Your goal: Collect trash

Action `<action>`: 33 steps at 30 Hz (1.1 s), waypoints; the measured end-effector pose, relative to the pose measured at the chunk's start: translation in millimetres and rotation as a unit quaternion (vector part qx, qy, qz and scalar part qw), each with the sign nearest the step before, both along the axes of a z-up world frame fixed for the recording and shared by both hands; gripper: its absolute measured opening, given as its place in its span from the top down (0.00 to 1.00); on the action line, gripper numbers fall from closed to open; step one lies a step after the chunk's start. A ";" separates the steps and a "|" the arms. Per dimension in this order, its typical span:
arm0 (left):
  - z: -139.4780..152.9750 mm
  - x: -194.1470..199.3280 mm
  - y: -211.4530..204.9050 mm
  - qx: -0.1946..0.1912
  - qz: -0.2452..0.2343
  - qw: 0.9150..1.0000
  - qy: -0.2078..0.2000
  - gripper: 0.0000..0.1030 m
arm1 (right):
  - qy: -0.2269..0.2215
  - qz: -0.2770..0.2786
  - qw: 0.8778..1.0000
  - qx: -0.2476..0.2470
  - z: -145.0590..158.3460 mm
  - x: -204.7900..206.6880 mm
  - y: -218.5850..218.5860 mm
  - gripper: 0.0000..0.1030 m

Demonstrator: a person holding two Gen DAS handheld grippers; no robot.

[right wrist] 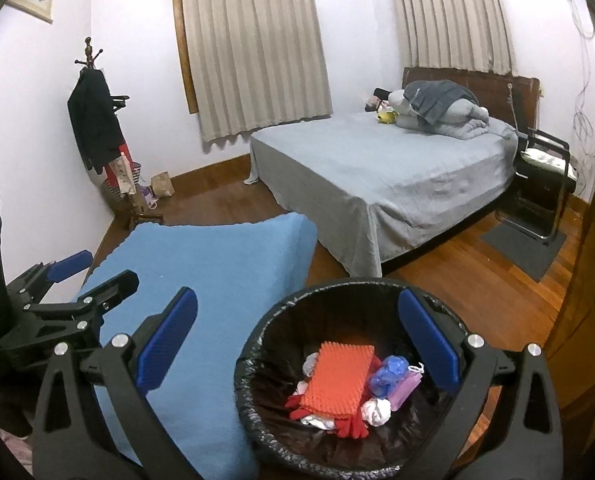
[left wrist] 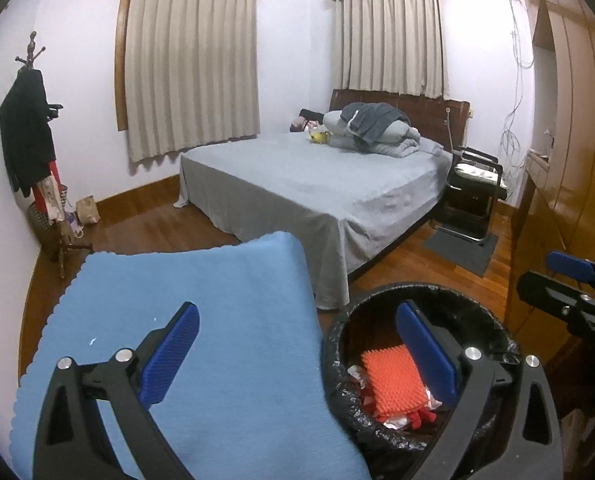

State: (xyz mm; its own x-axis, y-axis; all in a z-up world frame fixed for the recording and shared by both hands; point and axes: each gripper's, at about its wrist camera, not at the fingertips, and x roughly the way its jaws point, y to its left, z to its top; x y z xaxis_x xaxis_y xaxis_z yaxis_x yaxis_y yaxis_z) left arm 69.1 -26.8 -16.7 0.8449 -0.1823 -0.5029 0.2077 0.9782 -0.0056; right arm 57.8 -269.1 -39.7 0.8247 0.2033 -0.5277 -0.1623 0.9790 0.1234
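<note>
Above the near edge of the blue cloth [right wrist: 201, 280] and the bin, the right gripper [right wrist: 297, 344] hangs with its fingers spread wide, gripping nothing; the left gripper [left wrist: 297, 354] beside it is just as wide and bare. Below sits the black-lined trash bin [right wrist: 273, 320], with an orange spiky pad [right wrist: 337, 376], a red glove [right wrist: 349, 426], crumpled white tissues [right wrist: 375, 410] and blue and purple scraps inside. Farther off stands the grey bed [right wrist: 377, 168].
</note>
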 end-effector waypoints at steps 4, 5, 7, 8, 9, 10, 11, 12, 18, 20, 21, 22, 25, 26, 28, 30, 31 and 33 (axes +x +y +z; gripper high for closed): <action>8.4 -7.5 6.9 -0.008 0.002 1.000 -0.008 0.06 | -0.005 0.005 1.000 -0.003 5.8 -1.7 6.5 0.05; 10.1 -9.3 8.6 -0.009 0.003 1.000 -0.009 0.06 | -0.007 0.007 1.000 -0.004 7.3 -2.6 8.5 0.05; 13.0 -12.5 10.6 -0.013 0.003 1.000 -0.011 0.06 | -0.008 0.009 1.000 -0.004 9.1 -3.0 11.2 0.05; 14.2 -13.5 11.7 -0.014 0.004 1.000 -0.012 0.06 | -0.009 0.010 1.000 -0.004 9.9 -3.3 12.3 0.05; 15.4 -14.8 12.9 -0.015 0.004 1.000 -0.013 0.06 | -0.009 0.010 1.000 -0.004 10.6 -4.5 14.1 0.05; 16.2 -16.2 13.9 -0.015 0.005 1.000 -0.015 0.06 | -0.010 0.011 1.000 -0.005 11.2 -5.1 15.4 0.05; 17.2 -17.5 14.7 -0.016 0.005 1.000 -0.016 0.06 | -0.010 0.013 1.000 -0.005 11.9 -5.5 16.8 0.05; 18.3 -18.5 15.5 -0.017 0.005 1.000 -0.016 0.06 | -0.011 0.014 1.000 -0.005 12.4 -6.2 18.8 0.05; 22.0 -22.2 19.1 -0.020 0.007 1.000 -0.020 0.06 | -0.013 0.019 1.000 -0.008 14.5 -7.3 24.6 0.05; 22.9 -22.8 19.4 -0.021 0.008 1.000 -0.020 0.06 | -0.013 0.019 1.000 -0.009 14.4 -7.7 25.9 0.05; 22.6 -22.8 19.3 -0.021 0.008 1.000 -0.020 0.06 | -0.013 0.019 1.000 -0.009 14.2 -7.8 26.0 0.05; 22.4 -22.7 19.3 -0.021 0.008 1.000 -0.020 0.06 | -0.013 0.019 1.000 -0.009 14.2 -7.8 26.1 0.05; 22.2 -22.8 19.6 -0.021 0.008 1.000 -0.020 0.06 | -0.013 0.019 1.000 -0.009 14.0 -8.0 26.8 0.05; 22.1 -22.7 19.7 -0.021 0.008 1.000 -0.020 0.06 | -0.013 0.019 1.000 -0.009 14.2 -8.1 27.2 0.05; 22.0 -22.7 20.0 -0.021 0.008 1.000 -0.020 0.06 | -0.013 0.019 1.000 -0.009 13.9 -8.2 27.5 0.05; 21.9 -22.7 20.2 -0.021 0.008 1.000 -0.019 0.06 | -0.013 0.020 1.000 -0.009 14.4 -7.8 27.8 0.05; 21.7 -22.7 20.3 -0.021 0.008 1.000 -0.020 0.06 | -0.013 0.020 1.000 -0.009 14.5 -7.9 28.0 0.05; 22.2 -23.0 20.7 -0.021 0.008 1.000 -0.020 0.06 | -0.013 0.020 1.000 -0.009 14.9 -7.6 28.8 0.05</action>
